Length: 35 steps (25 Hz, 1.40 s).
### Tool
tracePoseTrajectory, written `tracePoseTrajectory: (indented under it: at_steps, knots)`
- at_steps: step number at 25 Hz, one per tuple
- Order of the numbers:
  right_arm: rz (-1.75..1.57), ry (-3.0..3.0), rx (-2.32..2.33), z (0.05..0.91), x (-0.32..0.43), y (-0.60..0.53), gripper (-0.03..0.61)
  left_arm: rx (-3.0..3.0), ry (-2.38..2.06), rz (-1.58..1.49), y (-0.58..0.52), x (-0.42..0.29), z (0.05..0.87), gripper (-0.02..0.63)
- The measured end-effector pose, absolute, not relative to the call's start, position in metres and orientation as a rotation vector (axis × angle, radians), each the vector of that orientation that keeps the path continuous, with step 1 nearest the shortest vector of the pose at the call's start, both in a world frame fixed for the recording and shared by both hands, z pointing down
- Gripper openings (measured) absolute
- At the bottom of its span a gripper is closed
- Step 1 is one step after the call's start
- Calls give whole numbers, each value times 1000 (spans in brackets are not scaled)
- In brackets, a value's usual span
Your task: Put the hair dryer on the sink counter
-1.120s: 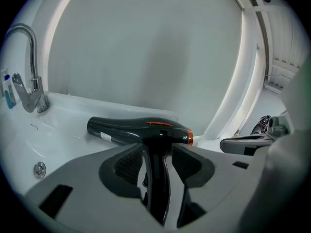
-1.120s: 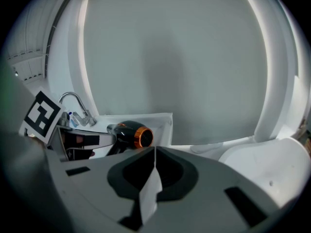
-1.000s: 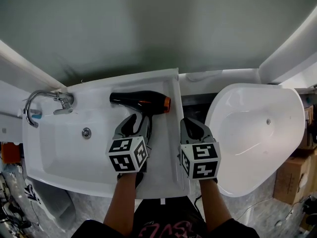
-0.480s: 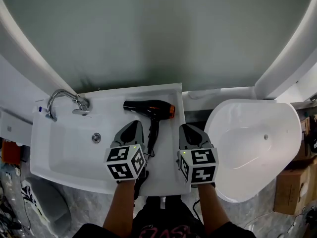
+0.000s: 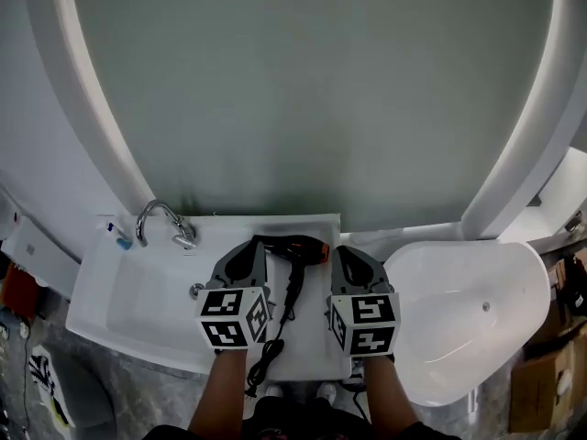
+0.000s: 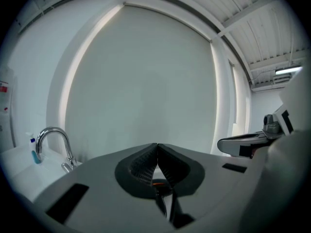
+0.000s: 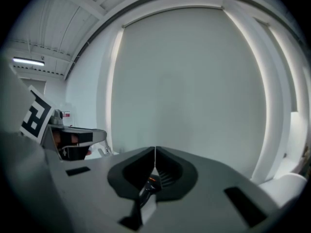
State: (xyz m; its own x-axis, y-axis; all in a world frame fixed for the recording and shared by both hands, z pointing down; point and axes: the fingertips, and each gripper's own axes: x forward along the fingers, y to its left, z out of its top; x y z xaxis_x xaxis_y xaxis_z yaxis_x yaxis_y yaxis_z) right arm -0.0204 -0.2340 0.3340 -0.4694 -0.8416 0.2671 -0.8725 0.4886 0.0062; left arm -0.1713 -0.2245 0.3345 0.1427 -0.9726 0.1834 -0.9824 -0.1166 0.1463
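The black hair dryer (image 5: 293,248) with an orange ring lies on the white sink counter (image 5: 312,324), to the right of the basin, its cord trailing toward the front edge. My left gripper (image 5: 255,244) hovers above the counter just left of the dryer. Its jaws have just been closing and now meet with nothing between them. In the left gripper view the pads (image 6: 146,161) touch, and the dryer (image 6: 158,182) shows below them. My right gripper (image 5: 341,253) hovers just right of the dryer. It is shut and empty in the right gripper view (image 7: 155,148).
A chrome faucet (image 5: 160,223) stands at the back left of the basin (image 5: 138,301). A white tub (image 5: 459,310) sits to the right of the counter. Cardboard boxes (image 5: 537,392) stand on the floor at far right. A tall grey-green panel fills the wall behind.
Both grippers have risen away from the counter. The left jaws, spread around the dryer's handle a second ago, have let go and shut. The dryer stays on the counter.
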Motion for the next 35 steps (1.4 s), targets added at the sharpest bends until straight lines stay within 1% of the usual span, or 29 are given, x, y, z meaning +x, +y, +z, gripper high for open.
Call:
tracePoseTrajectory:
  at_steps: [6, 12, 35]
  knots:
    - [91, -2540, 1478, 293, -25, -222, 21, 2247, -1960, -24, -212, -176, 291, 12]
    - [17, -2559, 1499, 269, -22, -214, 21, 2313, -1955, -68, -206, -169, 267, 12]
    - [12, -2546, 1517, 272, -23, -207, 21, 2302, -1956, -30, -202, -170, 273, 12]
